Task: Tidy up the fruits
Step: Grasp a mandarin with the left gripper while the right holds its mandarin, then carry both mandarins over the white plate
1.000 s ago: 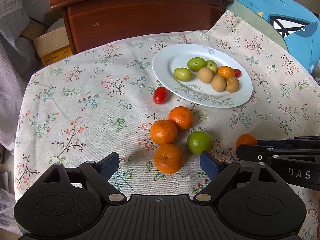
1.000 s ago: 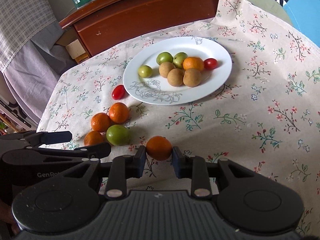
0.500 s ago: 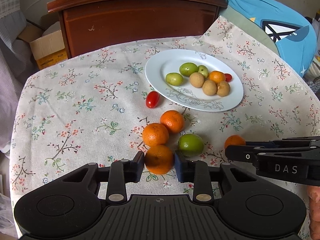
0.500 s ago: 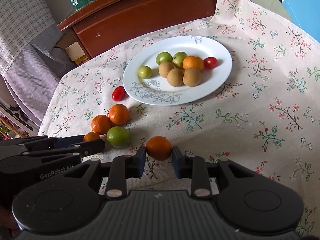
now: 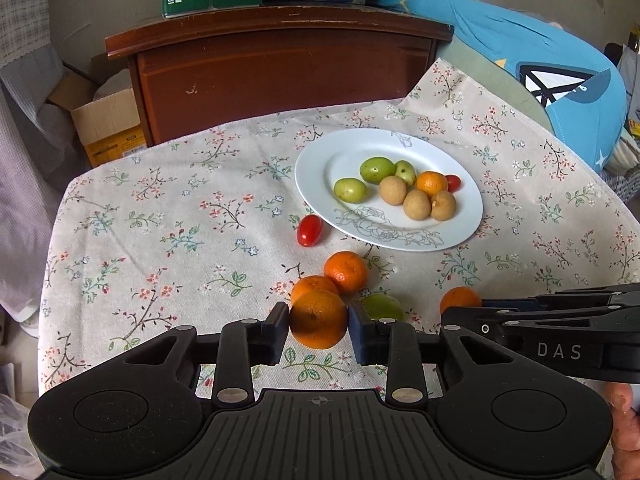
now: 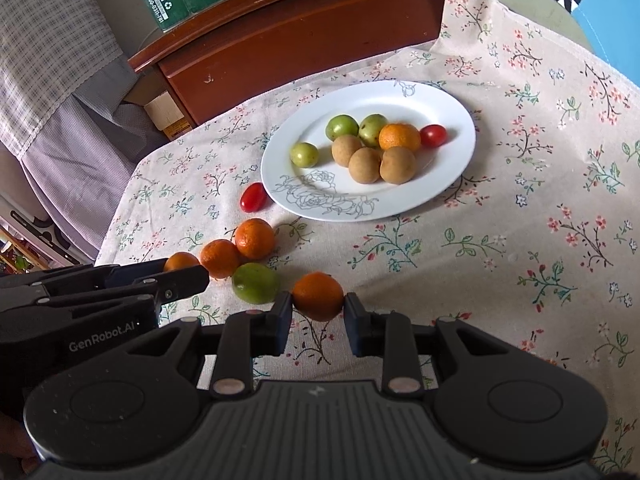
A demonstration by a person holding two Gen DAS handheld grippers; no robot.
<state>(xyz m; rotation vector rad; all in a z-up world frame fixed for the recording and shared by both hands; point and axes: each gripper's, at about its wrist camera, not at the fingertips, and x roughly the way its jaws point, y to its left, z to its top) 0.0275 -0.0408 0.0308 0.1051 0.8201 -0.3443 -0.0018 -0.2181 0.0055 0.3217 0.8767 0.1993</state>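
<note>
Left gripper (image 5: 318, 330), wide a sec ago, now gripping a mandarin (image 5: 318, 319); right gripper (image 6: 317, 311) still holding another mandarin (image 6: 317, 296) — both prob. plate-bound (image 5: 320, 160), frame center.

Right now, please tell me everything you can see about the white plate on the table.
The white plate is oval and glossy, probably ceramic, with a grey line drawing of roses on its near side. It lies flat on the floral tablecloth, past the loose fruit. It holds three green fruits, three tan round ones, one orange and one red tomato, clustered together. Another tomato lies beside its left rim, on the cloth. Neither gripper touches it.
</note>
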